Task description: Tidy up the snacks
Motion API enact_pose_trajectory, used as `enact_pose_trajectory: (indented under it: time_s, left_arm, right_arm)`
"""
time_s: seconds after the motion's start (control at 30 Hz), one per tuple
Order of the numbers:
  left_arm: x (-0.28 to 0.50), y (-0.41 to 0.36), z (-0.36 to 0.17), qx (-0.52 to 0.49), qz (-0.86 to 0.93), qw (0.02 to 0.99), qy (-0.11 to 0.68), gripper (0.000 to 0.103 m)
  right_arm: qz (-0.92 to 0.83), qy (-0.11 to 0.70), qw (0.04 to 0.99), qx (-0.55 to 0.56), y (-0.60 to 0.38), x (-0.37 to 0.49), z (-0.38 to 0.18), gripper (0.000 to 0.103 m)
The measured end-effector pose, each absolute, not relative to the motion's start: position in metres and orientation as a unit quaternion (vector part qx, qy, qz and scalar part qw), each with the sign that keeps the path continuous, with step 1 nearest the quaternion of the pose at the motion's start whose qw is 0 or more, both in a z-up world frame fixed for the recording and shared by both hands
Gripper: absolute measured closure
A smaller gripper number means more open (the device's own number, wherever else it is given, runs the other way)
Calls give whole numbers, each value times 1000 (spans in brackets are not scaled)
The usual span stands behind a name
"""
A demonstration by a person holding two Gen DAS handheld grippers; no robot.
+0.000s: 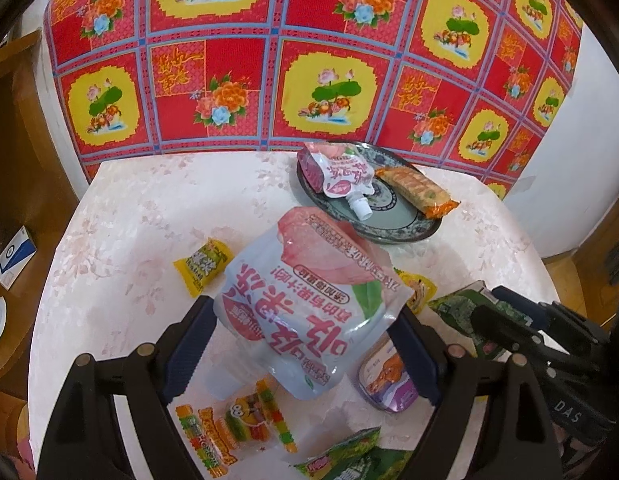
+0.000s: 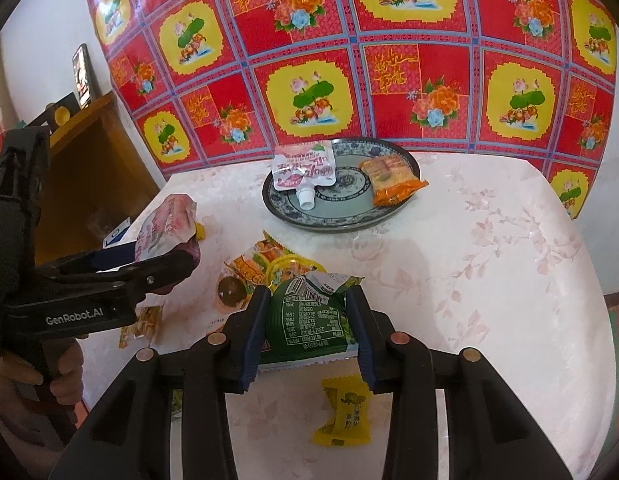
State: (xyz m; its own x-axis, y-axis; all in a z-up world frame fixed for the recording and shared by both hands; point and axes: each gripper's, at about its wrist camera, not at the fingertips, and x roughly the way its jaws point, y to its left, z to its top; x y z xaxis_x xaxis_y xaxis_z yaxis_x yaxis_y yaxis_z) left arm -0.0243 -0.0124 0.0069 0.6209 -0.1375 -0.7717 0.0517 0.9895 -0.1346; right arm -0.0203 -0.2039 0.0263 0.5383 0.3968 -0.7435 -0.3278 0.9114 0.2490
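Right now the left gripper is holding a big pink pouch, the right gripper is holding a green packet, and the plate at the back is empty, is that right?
Not quite. The plate is not empty: the right wrist view shows a small pink pouch and an orange packet on it. The left gripper does hold the big pink pouch, and the right gripper the green packet.

Black left gripper (image 2: 165, 258) marked GenRobot.AI, navy ribbed pads, brass-coloured pins, right gripper (image 2: 309, 332) alike

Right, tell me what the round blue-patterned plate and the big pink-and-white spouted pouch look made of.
Round blue-patterned plate: likely glazed ceramic; glossy, with painted blue bands. Big pink-and-white spouted pouch in the left gripper: soft glossy plastic film, judging by creases and sheen.
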Motion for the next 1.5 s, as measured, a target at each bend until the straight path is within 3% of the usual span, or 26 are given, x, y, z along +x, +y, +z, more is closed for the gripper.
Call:
enact_pose_trajectory:
  time_s: [0.63,1.5]
  left_arm:
    - [32,-56,11,-6,-82,906,416,14]
    - [98,-72,-22,8,-89,884,458,14]
  right_arm:
    - [193,420,884,66,-224,-13,33,63]
    - [178,408,894,57,-232,17,43,63]
